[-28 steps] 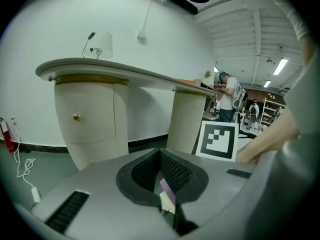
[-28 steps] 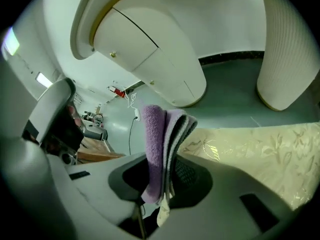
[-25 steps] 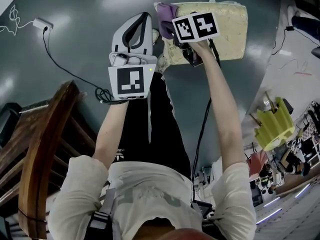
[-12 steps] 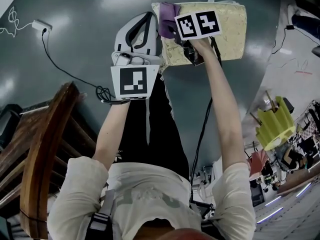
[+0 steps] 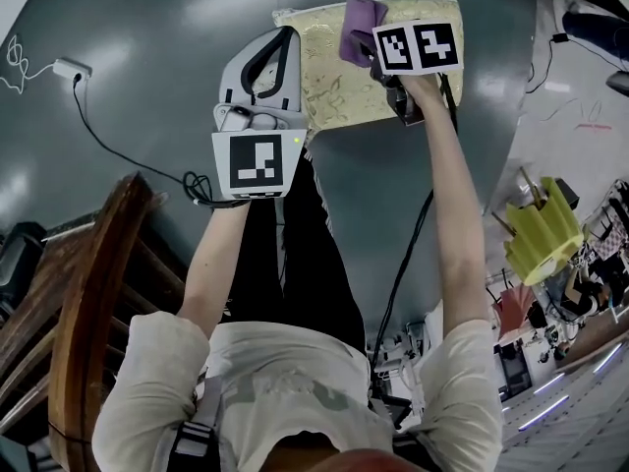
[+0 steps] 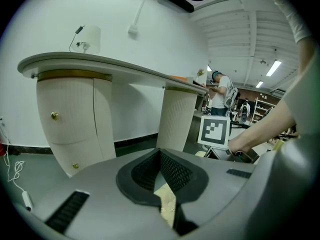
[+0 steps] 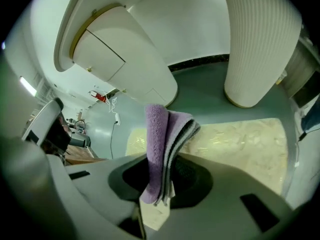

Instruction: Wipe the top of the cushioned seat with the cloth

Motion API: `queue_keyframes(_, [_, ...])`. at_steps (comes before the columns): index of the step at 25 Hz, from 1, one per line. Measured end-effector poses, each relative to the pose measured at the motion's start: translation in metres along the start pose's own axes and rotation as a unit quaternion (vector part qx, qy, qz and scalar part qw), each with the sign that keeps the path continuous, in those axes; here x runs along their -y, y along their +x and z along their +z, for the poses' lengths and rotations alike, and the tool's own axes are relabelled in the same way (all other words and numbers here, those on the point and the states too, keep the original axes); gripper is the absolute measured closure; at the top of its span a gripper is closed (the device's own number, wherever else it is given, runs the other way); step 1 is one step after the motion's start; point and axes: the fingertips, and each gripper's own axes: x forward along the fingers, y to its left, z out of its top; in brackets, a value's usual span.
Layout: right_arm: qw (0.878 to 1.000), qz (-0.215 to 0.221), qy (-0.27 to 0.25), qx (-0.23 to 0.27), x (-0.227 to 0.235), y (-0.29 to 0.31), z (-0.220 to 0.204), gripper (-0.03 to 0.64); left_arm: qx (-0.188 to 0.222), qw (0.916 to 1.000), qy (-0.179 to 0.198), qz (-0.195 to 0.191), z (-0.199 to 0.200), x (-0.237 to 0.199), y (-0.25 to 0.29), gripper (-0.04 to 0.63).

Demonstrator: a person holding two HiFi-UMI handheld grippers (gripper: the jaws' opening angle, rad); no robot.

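The cushioned seat is a pale gold pad at the top of the head view, and it shows as a marbled yellow surface in the right gripper view. A folded purple cloth hangs from my right gripper, which is shut on the cloth just over the seat's far part. My left gripper hovers by the seat's left edge. Its jaws are together with nothing between them, and a sliver of the cushion shows below them.
A white desk with a drawer pedestal and a ribbed white column stand just behind the seat. A wooden chair is at the left, and a cable with an adapter lies on the floor. A yellow object sits at the right.
My right gripper has carried the cloth from the seat's left edge rightward toward its middle. The left gripper stays by the left edge.
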Motion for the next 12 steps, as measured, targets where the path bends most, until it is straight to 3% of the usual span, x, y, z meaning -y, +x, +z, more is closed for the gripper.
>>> queue_keyframes(6, [0.998, -0.07, 0.0, -0.004, 0.072, -0.038, -0.004, 0.525, 0.012, 0.9998, 0.004, -0.013, 0.009, 0.02, 0.012, 0.59])
queue_keyframes(12, [0.993, -0.114, 0.011, -0.012, 0.126, -0.066, -0.006, 0.525, -0.006, 0.9996, 0.014, -0.022, 0.005, 0.03, 0.024, 0.59])
